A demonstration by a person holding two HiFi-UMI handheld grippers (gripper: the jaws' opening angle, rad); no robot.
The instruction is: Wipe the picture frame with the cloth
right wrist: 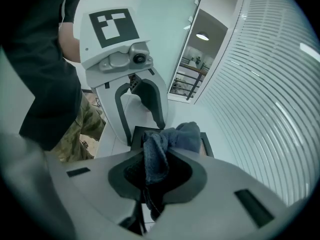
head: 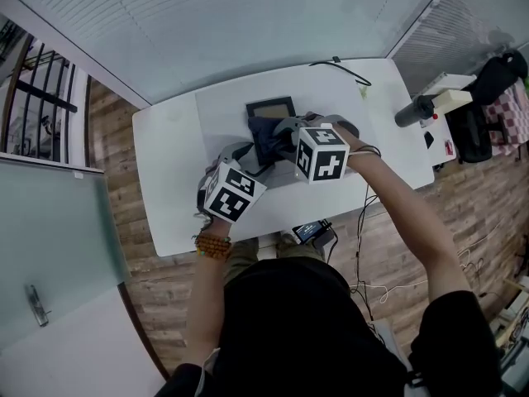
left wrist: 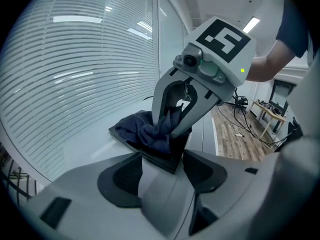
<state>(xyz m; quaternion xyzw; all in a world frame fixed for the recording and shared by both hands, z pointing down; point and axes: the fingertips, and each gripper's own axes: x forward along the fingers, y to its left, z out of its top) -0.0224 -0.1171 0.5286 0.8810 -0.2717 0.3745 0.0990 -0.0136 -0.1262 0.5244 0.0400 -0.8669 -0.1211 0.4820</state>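
Note:
A black picture frame [head: 271, 106] lies flat on the white table [head: 173, 155]. A dark blue cloth [head: 266, 137] is bunched on its near part. My right gripper [head: 278, 136] is shut on the cloth [right wrist: 167, 139], which hangs through its jaws [right wrist: 157, 171] and rests on the frame [right wrist: 137, 132]. My left gripper [head: 248, 157] stands at the frame's near left corner. In the left gripper view that corner [left wrist: 165, 159] sits between my wide-set jaws [left wrist: 160, 176], and the pads seem to touch its two edges. The right gripper [left wrist: 167, 126] presses the cloth [left wrist: 142, 131] just beyond.
A black cable [head: 351, 73] lies at the table's back right. A dark cylinder-shaped device [head: 413, 110] sits off the right edge. A small device [head: 312, 231] hangs at the near edge. A blinds-covered glass wall runs behind the table.

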